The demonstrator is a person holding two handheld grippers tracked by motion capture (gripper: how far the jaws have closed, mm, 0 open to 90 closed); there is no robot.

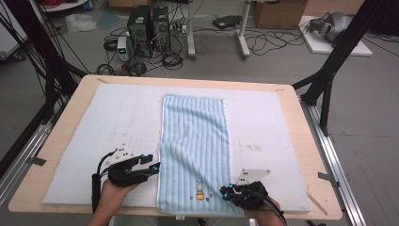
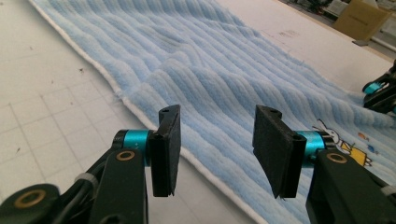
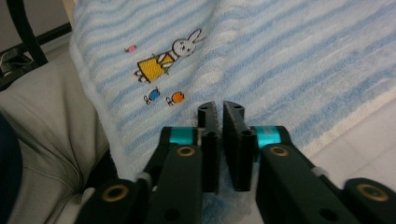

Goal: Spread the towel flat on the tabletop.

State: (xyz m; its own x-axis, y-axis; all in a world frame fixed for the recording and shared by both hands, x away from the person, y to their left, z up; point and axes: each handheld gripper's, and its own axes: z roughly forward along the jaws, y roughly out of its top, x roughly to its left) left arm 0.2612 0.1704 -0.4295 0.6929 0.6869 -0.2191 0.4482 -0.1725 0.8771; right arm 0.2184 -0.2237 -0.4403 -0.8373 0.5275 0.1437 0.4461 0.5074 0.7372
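A light blue striped towel lies lengthwise down the middle of the table, with a small rabbit picture near its front end. My left gripper hovers at the towel's left edge, front part. In the left gripper view the left gripper is open, with the towel and its white hem below and nothing between the pads. My right gripper sits at the towel's front right corner. Seen from the right gripper view, the right gripper has its jaws almost together, blue towel fluff bunched between them.
A white mat covers the wooden table. Black frame legs stand at both sides. Computer towers, cables and a cardboard box sit on the floor beyond. A person's grey trouser leg is beside the front edge.
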